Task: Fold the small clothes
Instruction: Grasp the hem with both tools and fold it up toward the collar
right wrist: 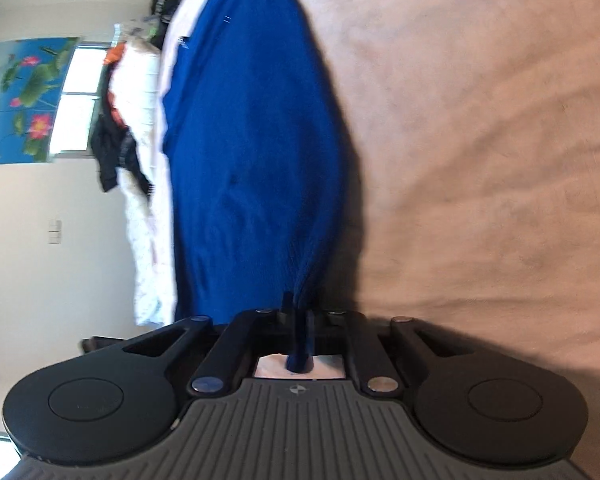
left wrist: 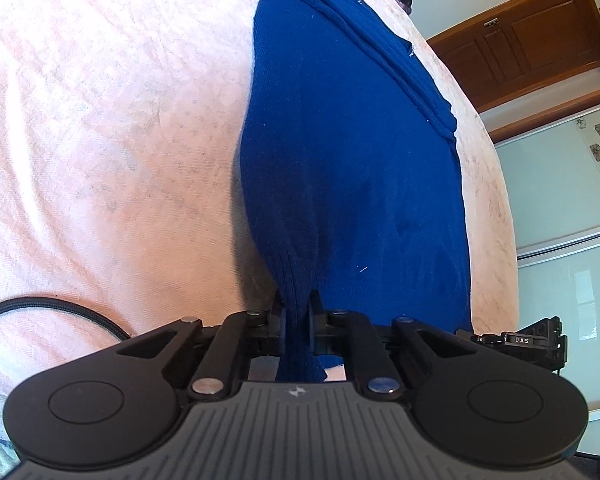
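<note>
bright daylight, fisheye-warped edges; right wrist view blurred, left sharp.

A deep-blue knit garment [left wrist: 340, 160] stretches across a pale pink bedspread [left wrist: 100, 140], running from 6 o'clock toward 12 in the left wrist view. Its ribbed hem bunches at 6 o'clock, pinched into a narrow fold. A stitched seam runs along its edge toward 1 o'clock. From the right wrist view the same blue cloth [right wrist: 252, 140] fans upward from another gathered corner at 6 o'clock.
</note>
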The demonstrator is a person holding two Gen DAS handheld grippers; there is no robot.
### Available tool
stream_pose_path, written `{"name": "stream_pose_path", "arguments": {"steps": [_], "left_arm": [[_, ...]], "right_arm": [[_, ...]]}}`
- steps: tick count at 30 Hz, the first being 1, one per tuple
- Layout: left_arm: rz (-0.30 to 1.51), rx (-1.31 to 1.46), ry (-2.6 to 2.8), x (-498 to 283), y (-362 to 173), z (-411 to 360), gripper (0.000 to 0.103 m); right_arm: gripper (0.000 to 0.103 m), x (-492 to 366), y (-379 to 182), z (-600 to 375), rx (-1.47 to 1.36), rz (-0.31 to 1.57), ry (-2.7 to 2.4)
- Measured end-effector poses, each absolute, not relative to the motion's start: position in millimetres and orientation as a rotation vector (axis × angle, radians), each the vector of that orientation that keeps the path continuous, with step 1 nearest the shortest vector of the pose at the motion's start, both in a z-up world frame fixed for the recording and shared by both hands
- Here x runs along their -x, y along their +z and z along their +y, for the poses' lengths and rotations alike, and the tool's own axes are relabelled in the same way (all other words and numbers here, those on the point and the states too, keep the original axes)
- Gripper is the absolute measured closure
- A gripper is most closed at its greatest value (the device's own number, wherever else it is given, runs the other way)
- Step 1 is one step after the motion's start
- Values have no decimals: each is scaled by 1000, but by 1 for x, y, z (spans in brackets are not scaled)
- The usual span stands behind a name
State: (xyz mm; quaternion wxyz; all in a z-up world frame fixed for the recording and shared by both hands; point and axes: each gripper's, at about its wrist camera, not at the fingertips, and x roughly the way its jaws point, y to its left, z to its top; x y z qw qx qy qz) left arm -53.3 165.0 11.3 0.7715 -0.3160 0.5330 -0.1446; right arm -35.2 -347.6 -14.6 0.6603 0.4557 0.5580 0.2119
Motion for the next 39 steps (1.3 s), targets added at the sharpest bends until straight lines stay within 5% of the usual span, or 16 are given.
{"name": "stream_pose_path", "arguments": {"steps": [12,24,37,39], "left_arm": [[1015,732,-397,31,51,168,94],[716,806,-438,-100,115,183,94],[838,895,-246,-312,57,183,94],[853,974,-222,-326,43,189,91]], "right_arm": [[93,18,35,-359,-1084,1038,617],[93,-144,100,-373,-1058,770,719],[92,-347,4,-369,-1189,890,441],[86,-356,-17,-368,-1255,905,417]]}}
